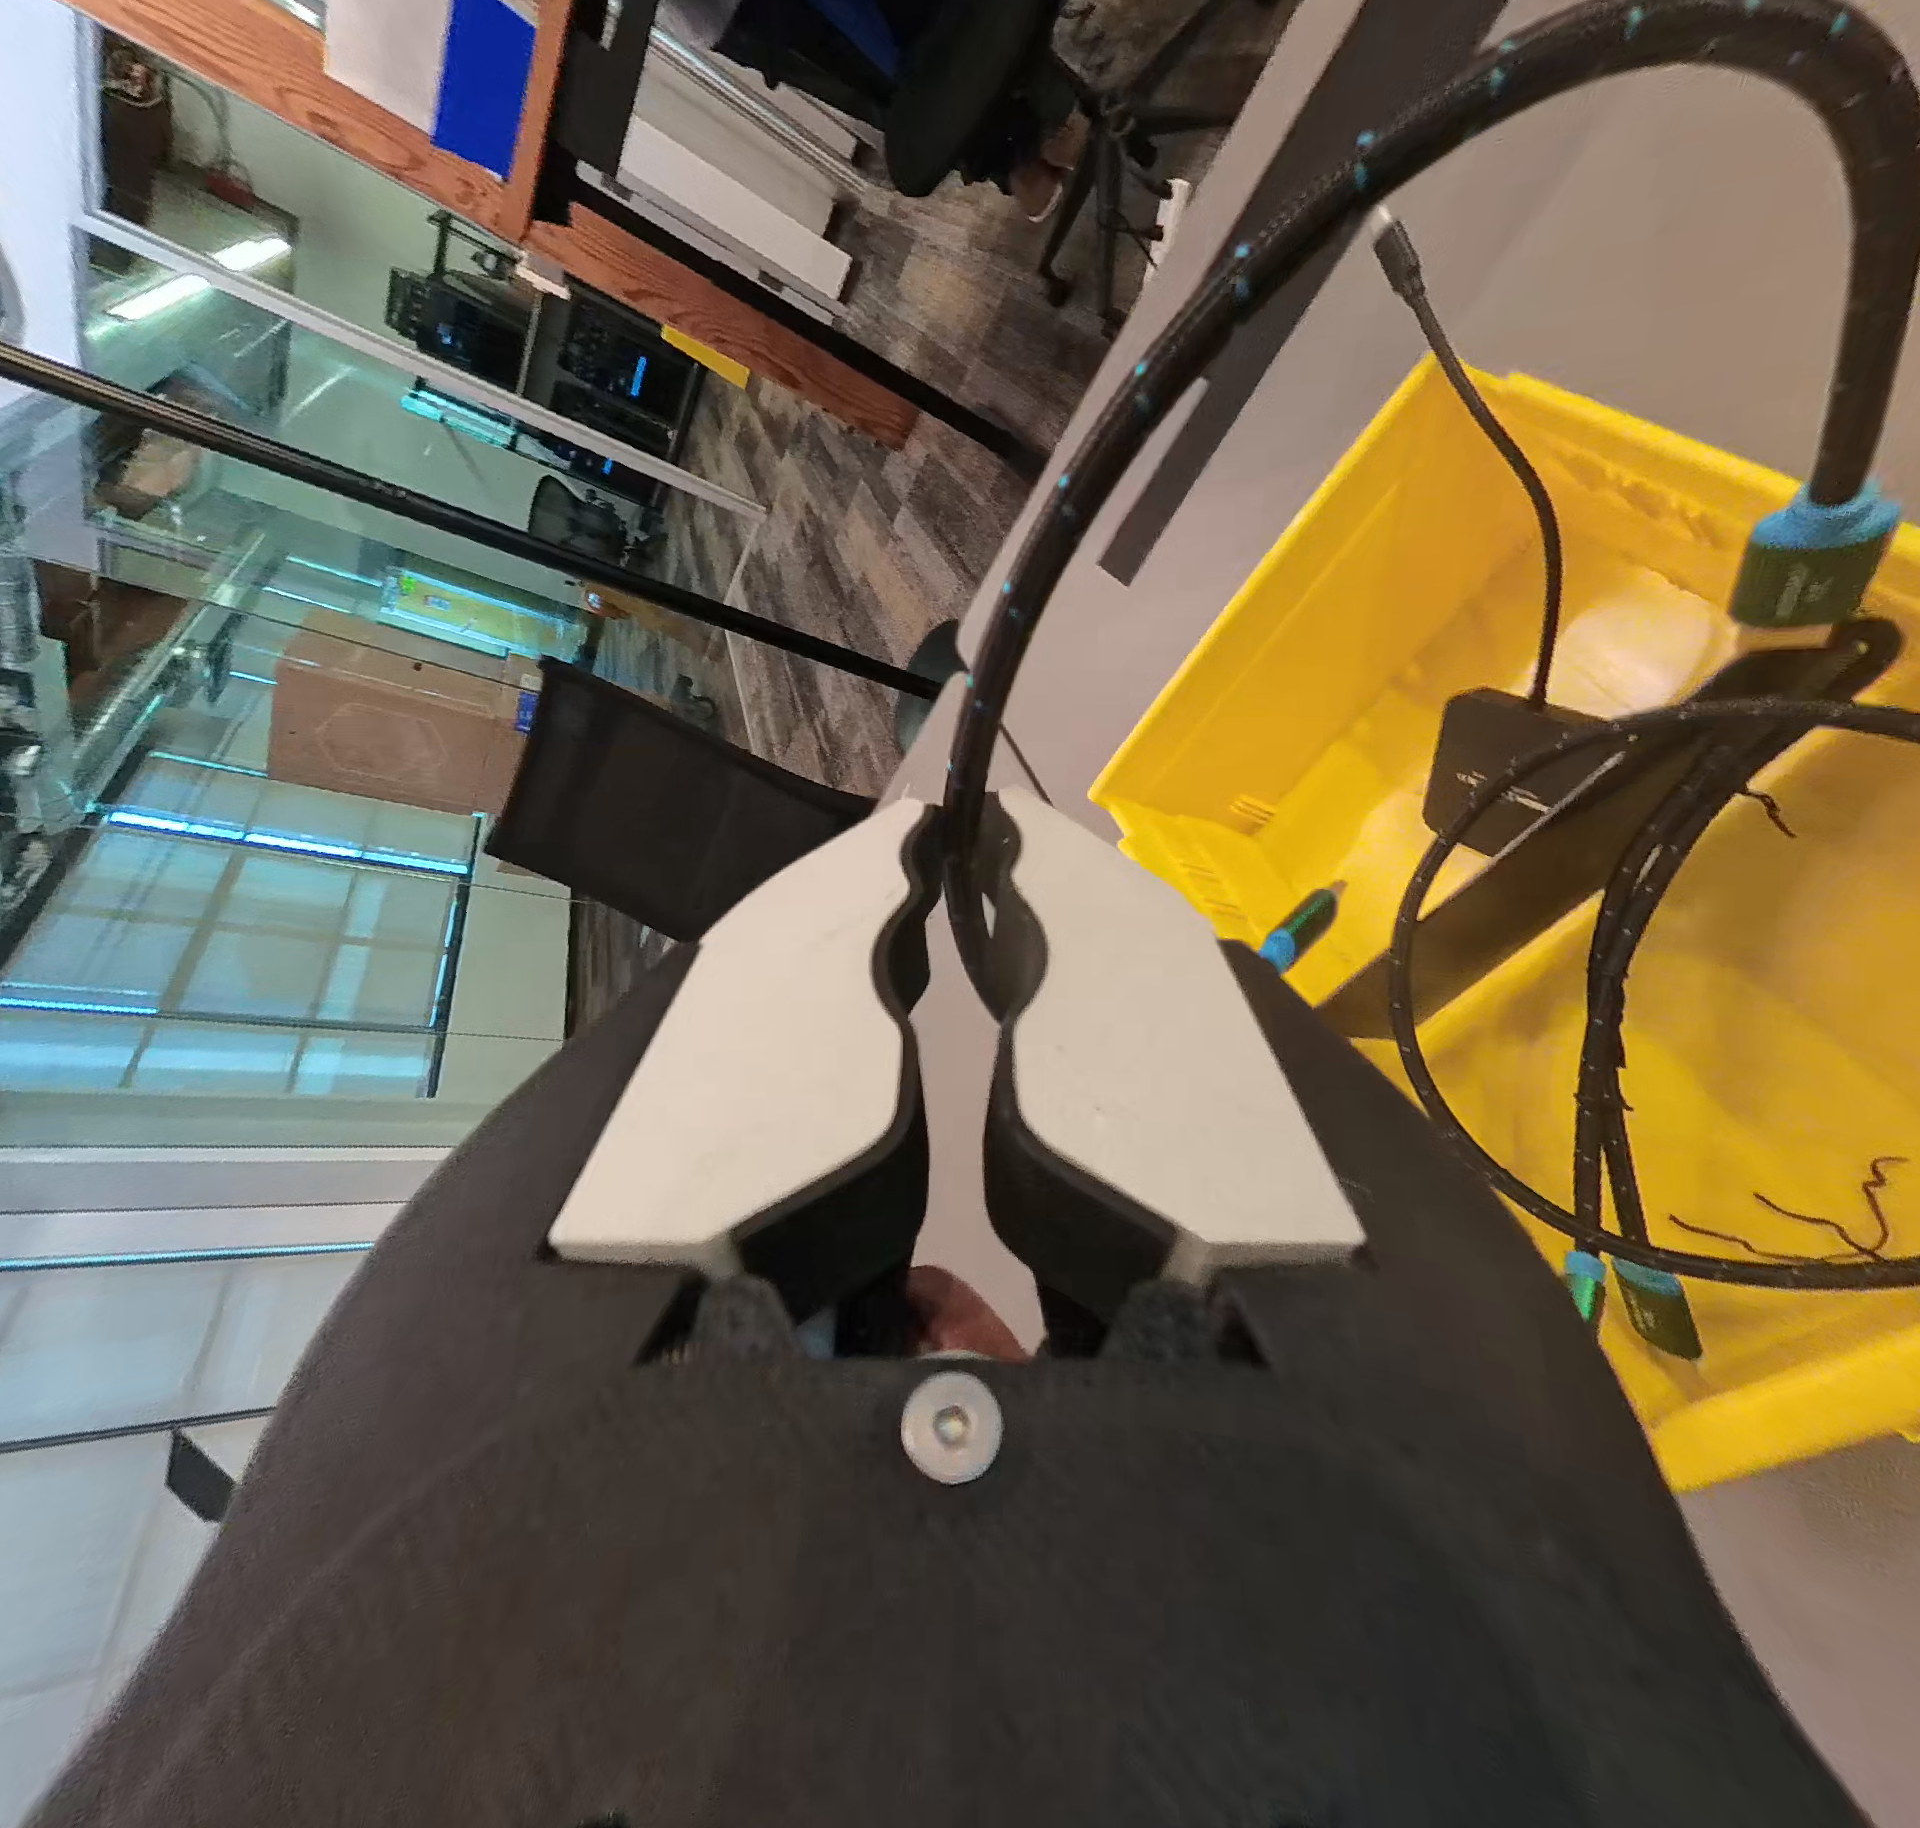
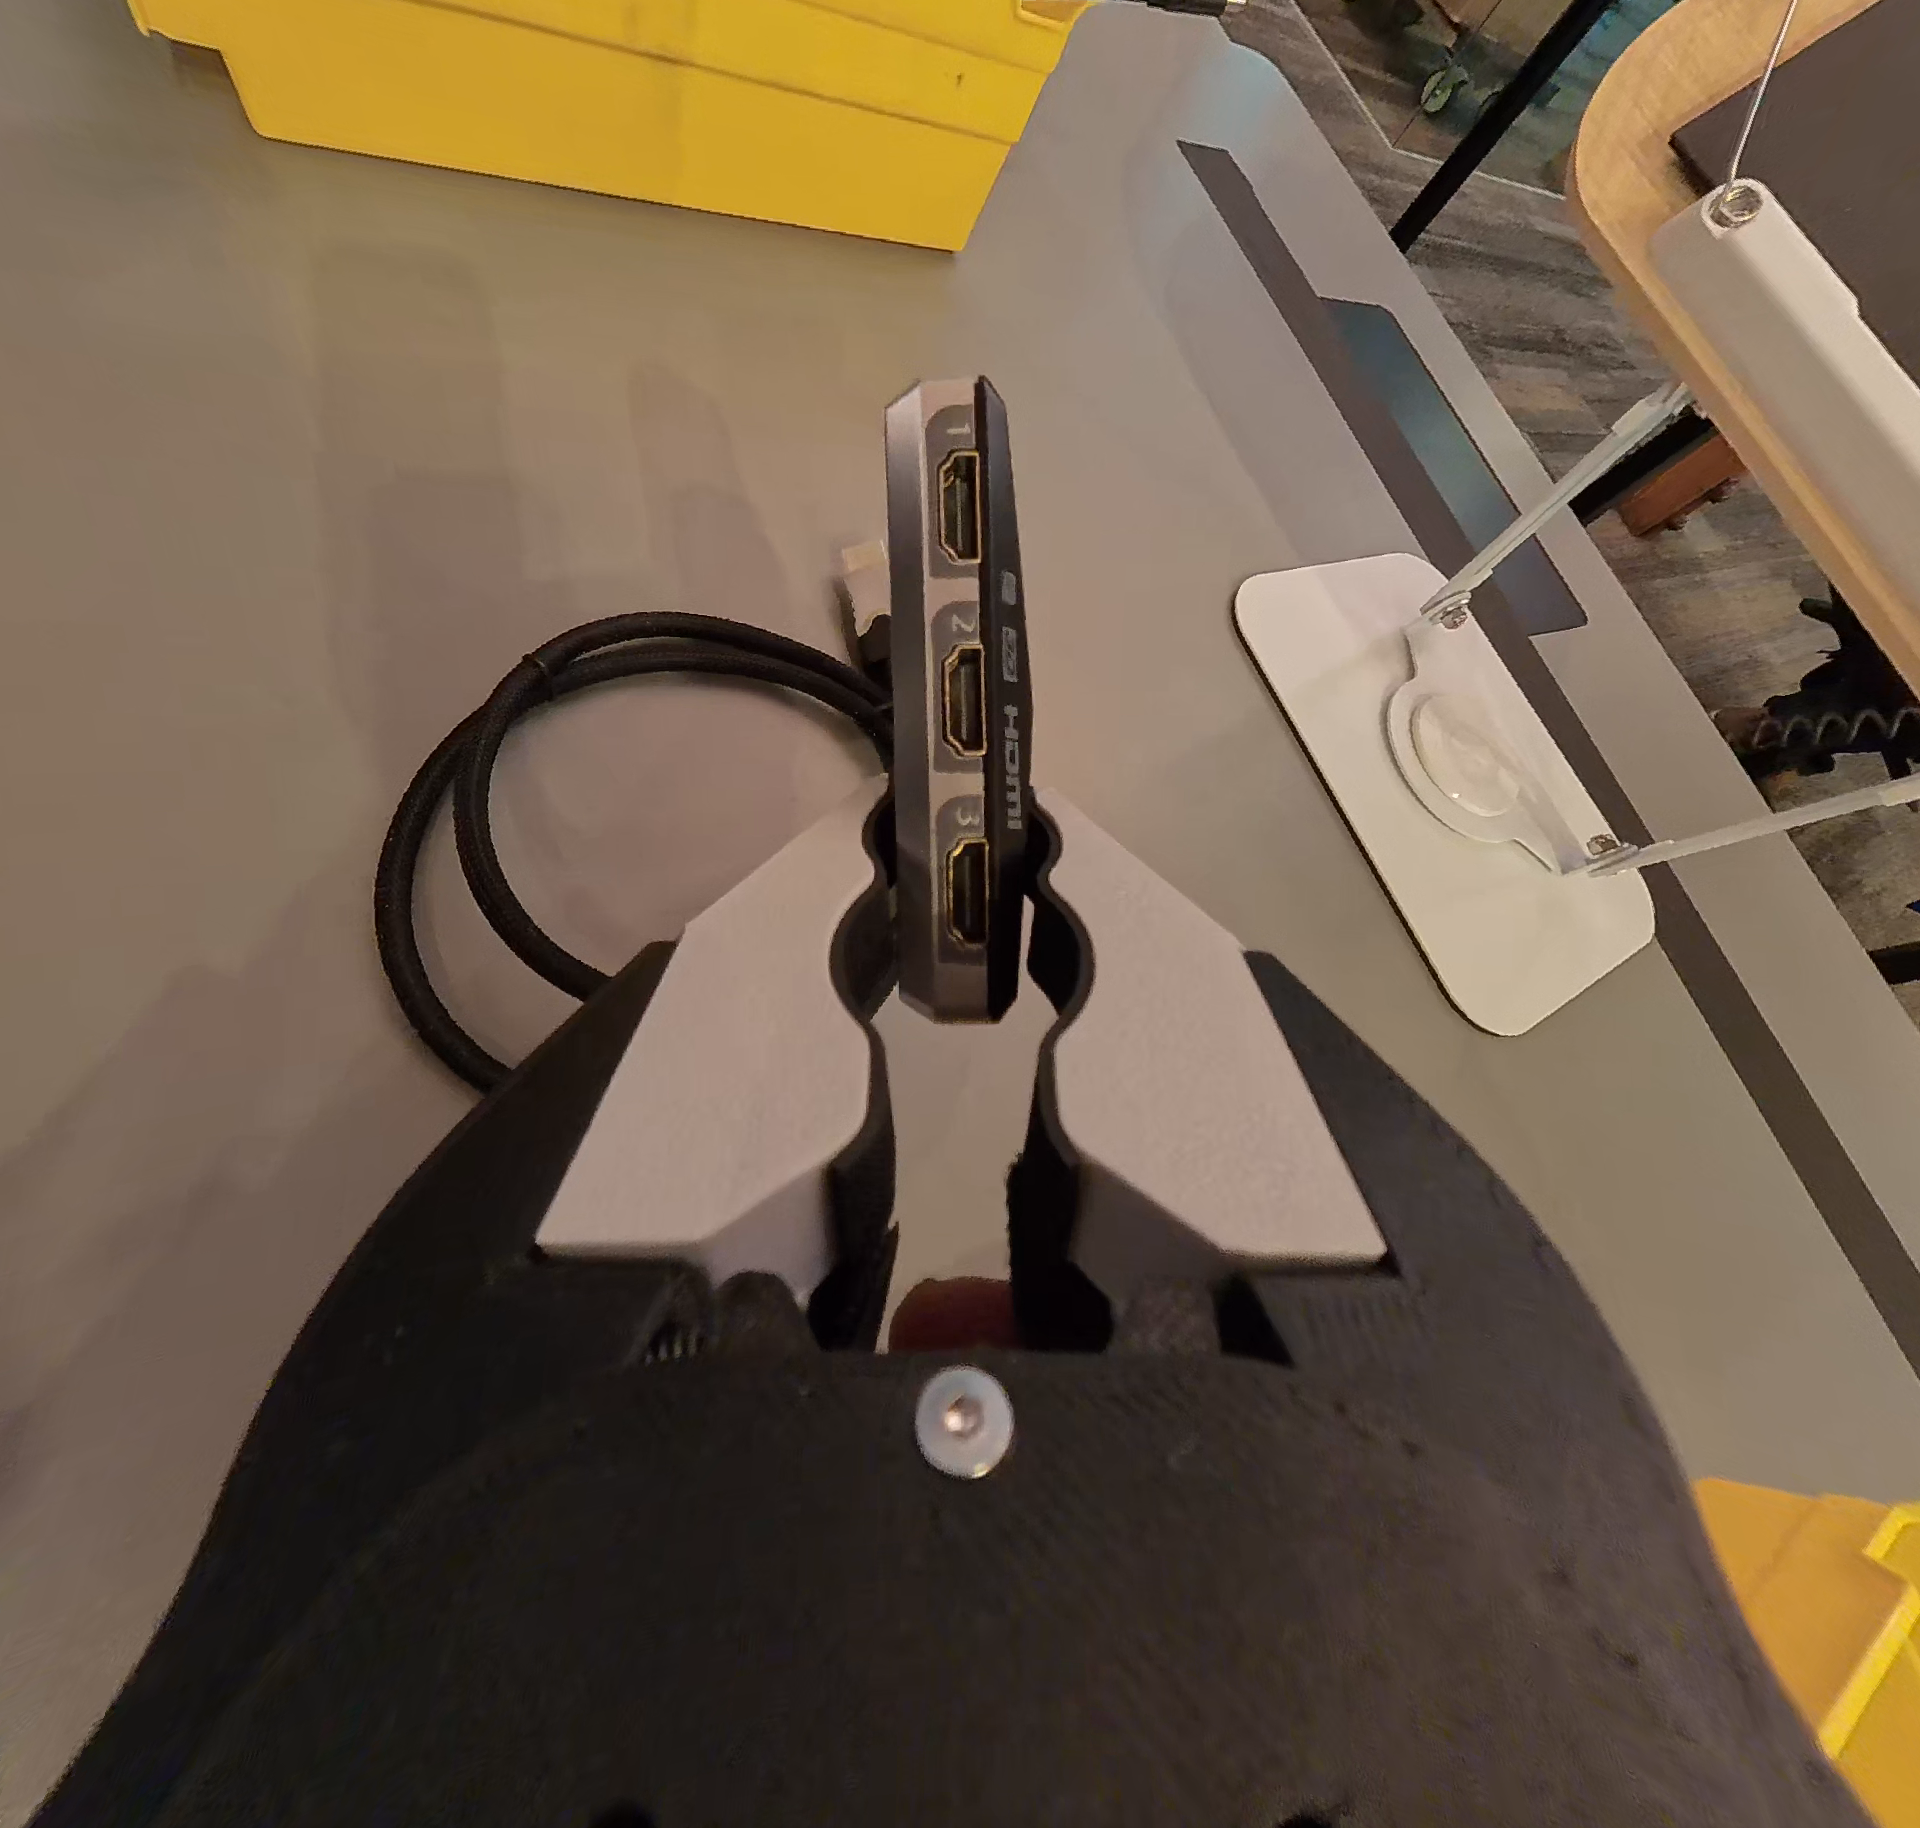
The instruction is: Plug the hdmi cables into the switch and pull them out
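Risk: left hand-held gripper [image 1: 961, 905] pinches the braided HDMI cable [image 1: 1226, 292] mid-length, far from its blue plug [image 1: 1813, 568] over the yellow bin [image 1: 1299, 615] — plug will flop w/ poor aim. Right hand-held gripper [image 2: 961, 905] clamps the switch [image 2: 956, 698] by one end, on edge above the counter [image 2: 364, 448], ports empty — could pivot. Left is rolled sideways; right points fwd/down.

Printed marks on switch [image 2: 961, 698] edge beside ports; cable plug [image 1: 1808, 573] print illegible.
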Motion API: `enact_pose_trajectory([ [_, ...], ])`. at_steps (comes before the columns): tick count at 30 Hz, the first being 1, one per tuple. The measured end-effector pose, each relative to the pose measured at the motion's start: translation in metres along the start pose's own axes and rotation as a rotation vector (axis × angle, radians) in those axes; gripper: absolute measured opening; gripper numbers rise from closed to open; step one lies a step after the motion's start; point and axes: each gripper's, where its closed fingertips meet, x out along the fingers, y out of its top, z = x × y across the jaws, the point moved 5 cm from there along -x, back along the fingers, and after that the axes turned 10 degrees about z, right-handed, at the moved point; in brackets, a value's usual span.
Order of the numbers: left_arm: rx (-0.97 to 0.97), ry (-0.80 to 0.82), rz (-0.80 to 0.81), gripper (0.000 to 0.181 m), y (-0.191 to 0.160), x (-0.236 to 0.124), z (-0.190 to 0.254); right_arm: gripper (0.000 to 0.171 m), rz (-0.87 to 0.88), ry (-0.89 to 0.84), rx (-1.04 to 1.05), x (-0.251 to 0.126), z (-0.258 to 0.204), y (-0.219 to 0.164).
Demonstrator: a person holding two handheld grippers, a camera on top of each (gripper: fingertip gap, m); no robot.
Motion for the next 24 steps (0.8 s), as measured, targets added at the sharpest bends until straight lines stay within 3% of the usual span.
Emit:
enact_pose_trajectory([
  [8,-0.027,0.08,0.109,0.006,0.052,-0.011,-0.003,0.018,-0.095,-0.119,-0.094,-0.003,0.006,-0.012],
  [15,-0.061,0.021,0.248,0.006,0.11,-0.007,0.04,0.018,-0.324,-0.278,-0.377,-0.003,0.001,-0.027],
  [18,-0.08,-0.032,0.286,0.006,0.13,0.0,0.066,0.022,-0.381,-0.199,-0.445,0.009,-0.013,-0.034],
  [24,-0.128,-0.107,0.331,0.006,0.149,0.017,0.105,0.037,-0.381,0.022,-0.35,0.029,-0.043,-0.04],
])
